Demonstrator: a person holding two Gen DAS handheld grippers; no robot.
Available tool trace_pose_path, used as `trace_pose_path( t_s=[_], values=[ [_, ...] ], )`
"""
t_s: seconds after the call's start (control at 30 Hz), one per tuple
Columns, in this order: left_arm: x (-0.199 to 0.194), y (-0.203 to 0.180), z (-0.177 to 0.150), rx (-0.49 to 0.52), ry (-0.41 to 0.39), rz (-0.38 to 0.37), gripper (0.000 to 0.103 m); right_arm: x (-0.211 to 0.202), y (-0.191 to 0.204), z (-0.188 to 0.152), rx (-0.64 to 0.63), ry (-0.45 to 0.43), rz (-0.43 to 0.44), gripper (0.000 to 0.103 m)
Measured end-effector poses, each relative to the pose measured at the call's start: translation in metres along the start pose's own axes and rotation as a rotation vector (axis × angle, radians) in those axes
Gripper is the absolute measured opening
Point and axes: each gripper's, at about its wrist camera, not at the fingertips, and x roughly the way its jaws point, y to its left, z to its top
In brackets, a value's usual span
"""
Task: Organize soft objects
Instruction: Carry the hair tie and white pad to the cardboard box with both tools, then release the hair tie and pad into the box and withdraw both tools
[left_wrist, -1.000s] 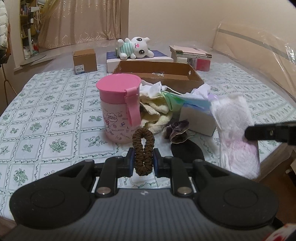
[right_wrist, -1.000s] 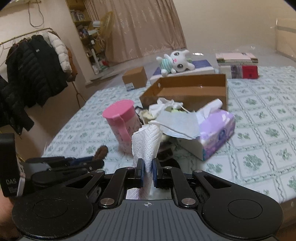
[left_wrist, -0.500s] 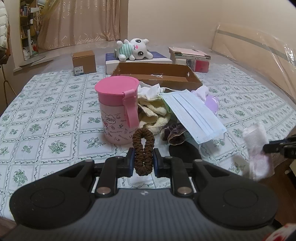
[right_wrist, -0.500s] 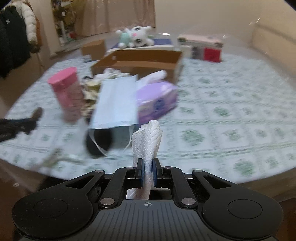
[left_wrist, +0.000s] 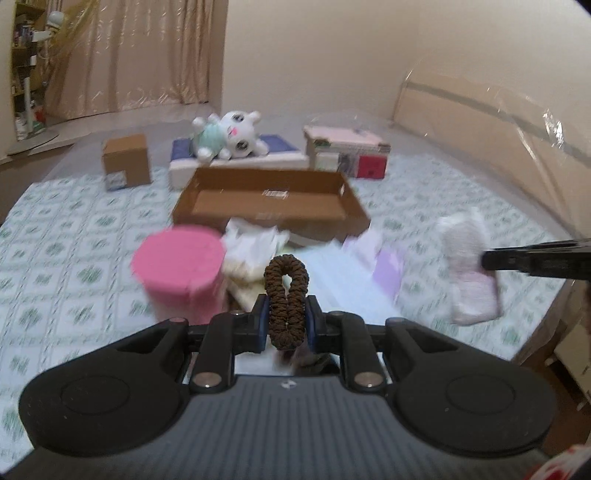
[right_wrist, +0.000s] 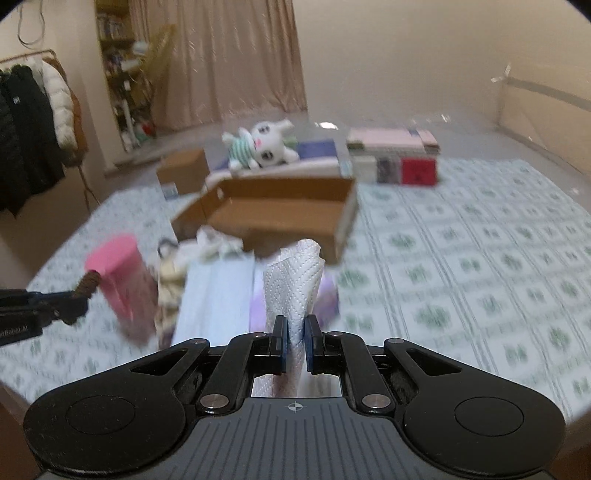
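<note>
Jaws on the left gripper (left_wrist: 286, 324) are clamped across the lower half of a brown scrunchie (left_wrist: 287, 297), its loop standing upright above the pads, long axis roughly vertical in the left wrist view. Jaws on the right gripper (right_wrist: 294, 346) are pinched tight on a white paper towel (right_wrist: 293, 286), which stands up from the pads in a crumpled column, free top end flaring just above. Both loads are carried in the air, nothing resting on the bed. Outward from both sets of jaws, dead ahead and a bit beyond the clutter, sits the open cardboard box (left_wrist: 271, 201), long axis running across both views, open top facing up, near wall facing the grippers. My read: that box is the drop target, so the key relation is straight forward and over the near wall. Between jaws and box lies the pile: pink cup (left_wrist: 181, 271) to the left, pale cloths (left_wrist: 251, 245) and a blue face mask (right_wrist: 214, 295) in the middle, purple tissue pack (left_wrist: 388, 273) to the right. Left gripper is lined up with the box centre; the right gripper sits off to its right, aimed at the box's right end in its own view. Distance to the box looks similar for both, can't call which is nearer through the blur. Plush toy (left_wrist: 227, 134) and the small carton (left_wrist: 125, 162) are behind the box, out of the path.
</note>
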Motion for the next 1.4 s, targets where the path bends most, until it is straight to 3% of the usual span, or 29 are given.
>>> trace_pose_path(
  t_s=[0.33,0.53,0.87,1.0,1.07,1.13,1.23,1.4],
  values=[
    [0.086,0.002,0.112,0.101,-0.014,-0.002,0.018,0.098,-0.021,0.098,0.014,-0.043,0.044,0.009],
    [0.164,0.018,0.161,0.121,0.054,0.001,0.018,0.169,-0.046,0.131,0.077,0.001,0.044,0.009],
    [0.255,0.035,0.184,0.157,0.158,0.028,0.020,0.240,-0.066,0.144,0.119,0.028,0.038,0.010],
    [0.277,0.040,0.183,0.160,0.178,0.069,0.031,0.254,-0.071,0.146,0.130,0.025,0.058,0.011],
    [0.285,0.043,0.183,0.154,0.190,0.085,0.043,0.260,-0.075,0.145,0.139,0.028,0.069,0.025],
    [0.288,0.046,0.184,0.148,0.197,0.093,0.050,0.258,-0.078,0.144,0.149,0.009,0.069,0.060],
    [0.282,0.049,0.186,0.150,0.184,0.108,0.059,0.253,-0.081,0.143,0.158,-0.009,0.079,0.063],
    [0.245,0.051,0.193,0.136,0.121,0.108,0.062,0.221,-0.080,0.142,0.175,-0.051,0.077,0.063]
  ],
)
